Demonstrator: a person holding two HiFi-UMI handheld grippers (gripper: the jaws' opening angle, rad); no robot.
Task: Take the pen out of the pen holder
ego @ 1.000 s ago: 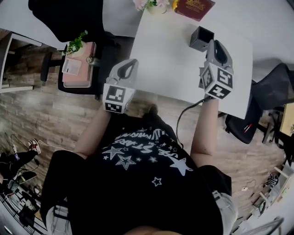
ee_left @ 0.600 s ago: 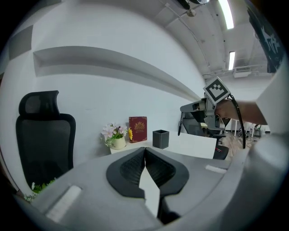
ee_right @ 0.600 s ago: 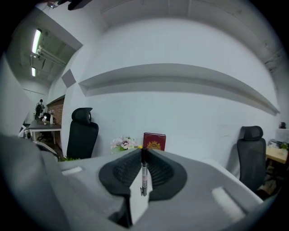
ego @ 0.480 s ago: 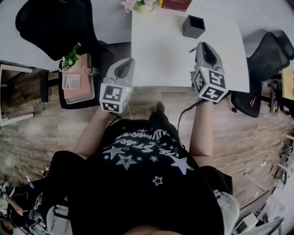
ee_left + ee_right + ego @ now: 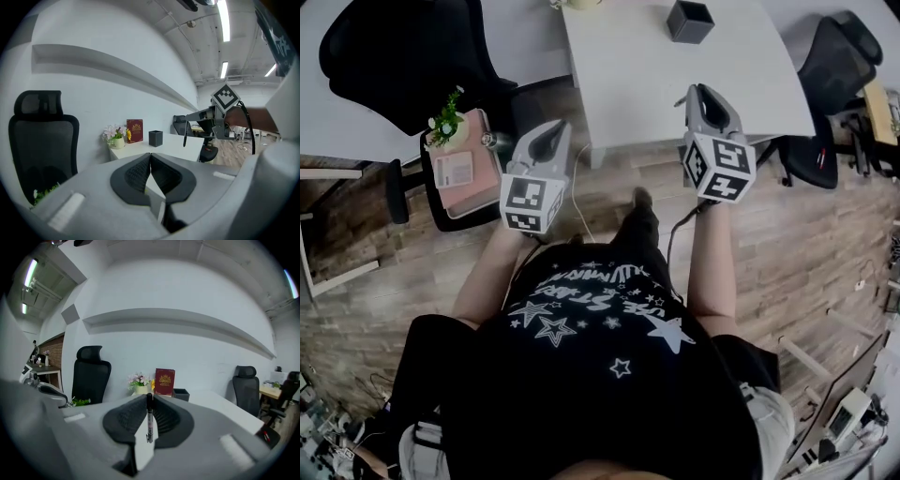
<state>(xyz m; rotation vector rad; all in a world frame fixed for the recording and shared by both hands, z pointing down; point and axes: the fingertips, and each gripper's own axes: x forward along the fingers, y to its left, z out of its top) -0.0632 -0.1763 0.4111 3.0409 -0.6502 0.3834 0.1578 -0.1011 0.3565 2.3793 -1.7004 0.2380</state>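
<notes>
My right gripper (image 5: 149, 397) is shut on a slim black pen (image 5: 149, 420), which stands upright between the pads. From the left gripper view that right gripper (image 5: 187, 123) shows off to the right, with the pen (image 5: 184, 137) hanging below its jaws. The dark square pen holder (image 5: 690, 21) stands far back on the white table (image 5: 656, 75), well apart from both grippers; it also shows small as the holder (image 5: 181, 394) and the holder (image 5: 155, 138). In the head view my right gripper (image 5: 698, 96) is at the table's front edge. My left gripper (image 5: 549, 133) is off the table's left corner, its jaws (image 5: 150, 157) shut and empty.
A red book (image 5: 134, 131) and a pot of flowers (image 5: 115, 137) stand at the table's back. A black office chair (image 5: 394, 47) is at the left. A seat with a pink box and a plant (image 5: 459, 164) is beside my left gripper, with more chairs (image 5: 830, 56) at the right.
Both grippers have drawn back from the table toward the person. The table and pen holder have slid toward the top of the head view. The right gripper still holds the pen.
</notes>
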